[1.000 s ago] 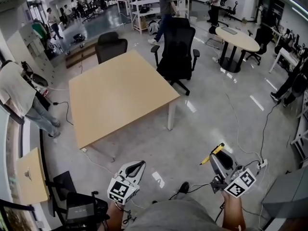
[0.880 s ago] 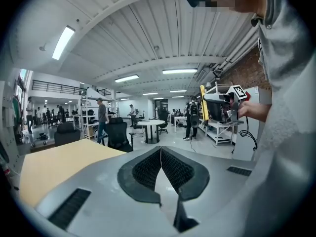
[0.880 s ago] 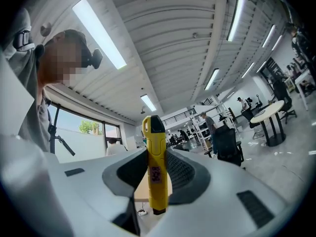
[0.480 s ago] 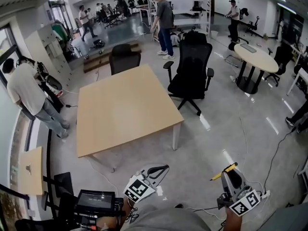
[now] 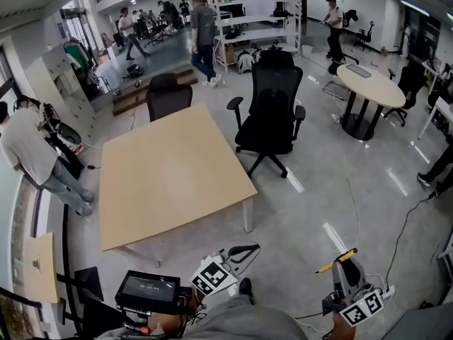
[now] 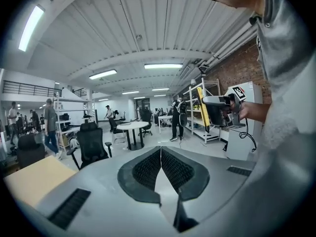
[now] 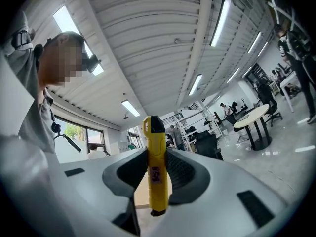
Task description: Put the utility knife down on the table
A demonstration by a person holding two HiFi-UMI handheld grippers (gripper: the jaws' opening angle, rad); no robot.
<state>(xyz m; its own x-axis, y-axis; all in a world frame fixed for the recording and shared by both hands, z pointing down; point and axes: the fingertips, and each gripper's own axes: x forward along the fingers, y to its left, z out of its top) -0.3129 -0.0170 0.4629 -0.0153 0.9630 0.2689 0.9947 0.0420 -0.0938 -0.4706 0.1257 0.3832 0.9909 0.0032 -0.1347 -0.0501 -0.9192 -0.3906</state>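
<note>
Square light-wood table (image 5: 170,176) stands on glossy grey floor (image 5: 318,190), left of centre. Black office chair (image 5: 269,112) at its far right corner, smaller chair (image 5: 168,94) at far edge. Round table (image 5: 375,87) far right; cable (image 5: 407,225) on floor, near right.

A pale square wooden table (image 5: 170,176) stands out on a glossy grey floor (image 5: 318,197) that mirrors the ceiling lights. Just off the table's far right corner sits a tall black office chair (image 5: 272,112), and a lower black chair (image 5: 168,94) is drawn up at its far edge. Well to the table's right is a round white table (image 5: 368,83) on a dark base. Beyond the wooden table rise white shelving racks (image 5: 248,13), where a person (image 5: 203,34) walks past. Left of the table another person (image 5: 32,151) stands. Cables (image 5: 405,222) trail across the floor to its right. Overhead, a ribbed white ceiling (image 6: 123,28) carries strip lights (image 6: 163,66), and one wall is bare brick (image 6: 242,65).
</note>
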